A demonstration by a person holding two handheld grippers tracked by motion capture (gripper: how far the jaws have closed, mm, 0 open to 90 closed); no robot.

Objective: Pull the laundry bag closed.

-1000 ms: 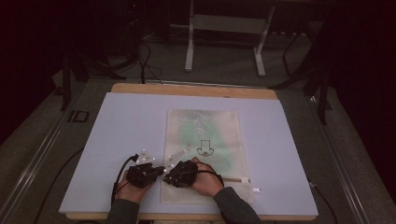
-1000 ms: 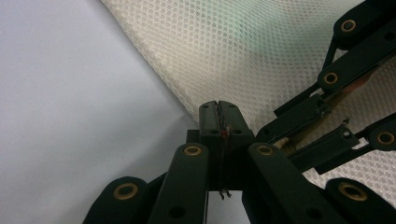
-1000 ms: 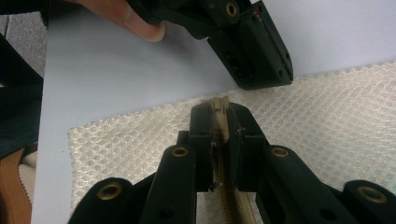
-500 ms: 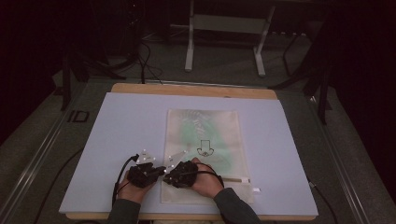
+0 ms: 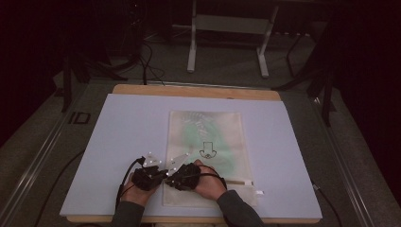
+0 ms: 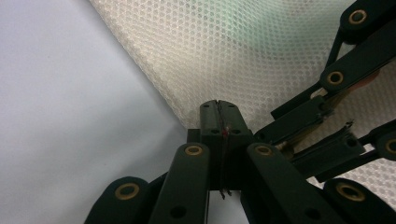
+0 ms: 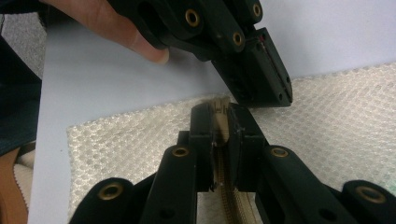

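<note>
A cream mesh zipper bag (image 5: 208, 142) with green contents and a black arrow print lies flat on the lavender mat (image 5: 118, 142). Both grippers meet at the bag's near left corner. My left gripper (image 5: 160, 173) is shut, its tips pinching the mesh bag (image 6: 261, 56) at its edge. My right gripper (image 7: 219, 116) is shut on the beige zipper (image 7: 223, 196), which runs between its jaws. In the right gripper view the left gripper (image 7: 275, 88) sits just beyond, its tip touching the mesh bag (image 7: 336, 121). The right gripper (image 5: 173, 176) lies close beside the left.
The zipper line (image 5: 236, 180) runs right along the bag's near end to a white tab (image 5: 258, 192). The mat covers a wooden table (image 5: 198, 91). Dark stands and cables are on the floor behind.
</note>
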